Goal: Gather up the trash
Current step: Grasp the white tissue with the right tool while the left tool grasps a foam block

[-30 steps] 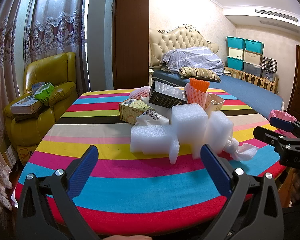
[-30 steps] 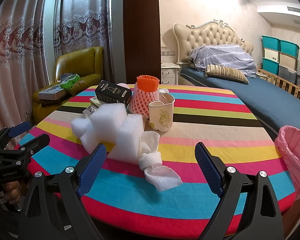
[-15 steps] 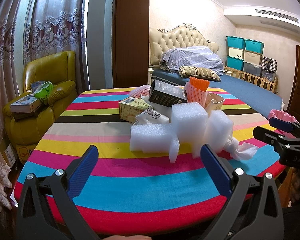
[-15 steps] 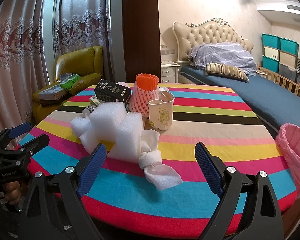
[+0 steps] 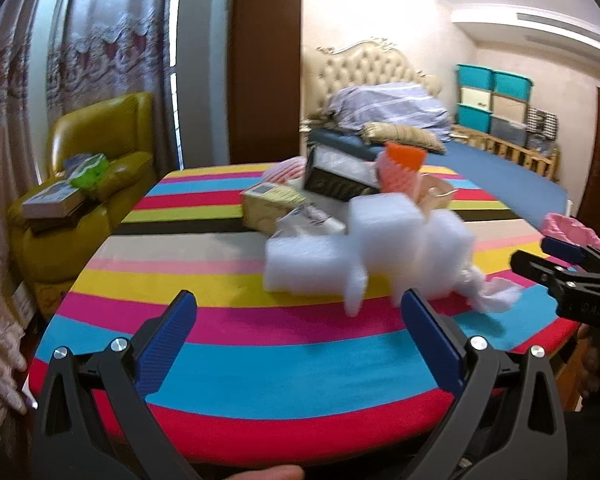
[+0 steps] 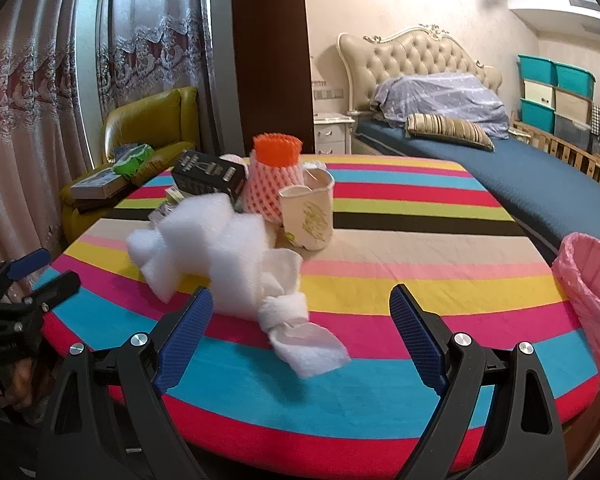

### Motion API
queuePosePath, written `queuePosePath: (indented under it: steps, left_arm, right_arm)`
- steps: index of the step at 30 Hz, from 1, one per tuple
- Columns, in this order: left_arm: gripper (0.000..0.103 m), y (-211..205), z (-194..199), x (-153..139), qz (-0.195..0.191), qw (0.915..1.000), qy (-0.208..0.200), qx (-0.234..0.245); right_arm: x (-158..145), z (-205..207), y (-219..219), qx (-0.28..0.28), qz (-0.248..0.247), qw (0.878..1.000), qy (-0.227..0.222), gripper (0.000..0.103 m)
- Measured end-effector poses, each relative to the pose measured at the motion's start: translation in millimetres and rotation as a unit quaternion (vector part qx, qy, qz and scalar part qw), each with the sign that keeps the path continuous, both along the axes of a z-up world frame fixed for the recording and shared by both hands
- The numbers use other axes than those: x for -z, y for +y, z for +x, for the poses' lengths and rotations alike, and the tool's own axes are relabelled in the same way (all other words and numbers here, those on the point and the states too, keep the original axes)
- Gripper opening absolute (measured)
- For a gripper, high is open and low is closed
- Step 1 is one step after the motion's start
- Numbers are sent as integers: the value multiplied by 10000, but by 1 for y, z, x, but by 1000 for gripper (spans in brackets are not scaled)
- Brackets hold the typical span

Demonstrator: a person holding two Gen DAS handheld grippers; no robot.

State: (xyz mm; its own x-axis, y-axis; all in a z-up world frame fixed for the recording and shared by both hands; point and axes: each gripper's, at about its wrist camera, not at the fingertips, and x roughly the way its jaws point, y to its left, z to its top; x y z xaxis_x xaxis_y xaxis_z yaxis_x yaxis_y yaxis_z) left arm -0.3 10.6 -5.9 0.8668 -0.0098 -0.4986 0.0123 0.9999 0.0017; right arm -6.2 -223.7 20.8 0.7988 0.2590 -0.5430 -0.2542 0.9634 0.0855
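Nearest the left wrist camera, the left tool (image 5: 298, 312) stands with its blue-padded fingers spread wide and nothing between them, hanging over the near edge of the striped worktop (image 5: 260, 372). The right tool (image 6: 300, 308) is likewise spread wide and empty over the near rim on its side. Each tool shows at the edge of the other's view, gripped from below by a hand (image 6: 8, 380).

Just past the right tool's fingers lies a knotted white foam sheet (image 6: 296, 328) on the blue and pink stripes, its knot touching the white foam blocks (image 5: 364, 252) behind it. The blocks sit near the middle of the worktop, somewhat blurred in the left wrist view.

Behind the foam, the rest of the trash is bunched together: a cream paper cup (image 6: 308, 216) standing upright, a pink fruit net (image 6: 270, 184) with an orange top beside it, a black box (image 6: 210, 174) tilted against the heap, a yellowish carton (image 5: 270, 202), and a crumpled white wrapper (image 5: 308, 220) in front of that carton.

At the right edge of the worktop, a bin with a pink liner (image 6: 588, 280) stands open, well apart from the pile.

Farther back are a yellow armchair (image 5: 96, 152) with books on its arm, lace curtains (image 6: 28, 80), a bed (image 6: 520, 164) with a tufted headboard, and stacked teal storage boxes (image 5: 492, 100).
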Motion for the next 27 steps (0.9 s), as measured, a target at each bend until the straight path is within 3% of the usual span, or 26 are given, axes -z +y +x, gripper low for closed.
queuePosePath:
  steps: [7,13,19,21,23,25,27]
  left_arm:
    - [99,9,13,13,-158,9984,540,-55]
    - [99,15,22,22,-263,9970,721,-37]
    - [98,11,25,19,-80,9981,612,87]
    - [98,5,28,18,0,9977,634,223]
    - [98,-6,31,18,107,9964,621,568]
    - [98,-20,32,18,282,9944,558,846]
    - [93,-34,33,17,436,9920,478,1083]
  right_arm:
    - [23,12,-4,-75,6,9989,453,85]
    - [29,28,6,-175,-287,9986,418,83]
    - [39,46,20,-487,-369,9965,564,69]
    - [41,48,25,-579,-400,9959,570,58]
    - [44,51,29,-687,-375,9950,616,49]
    - [43,50,29,-754,-346,9947,599,34]
    - [37,45,22,-672,-310,9964,410,31]
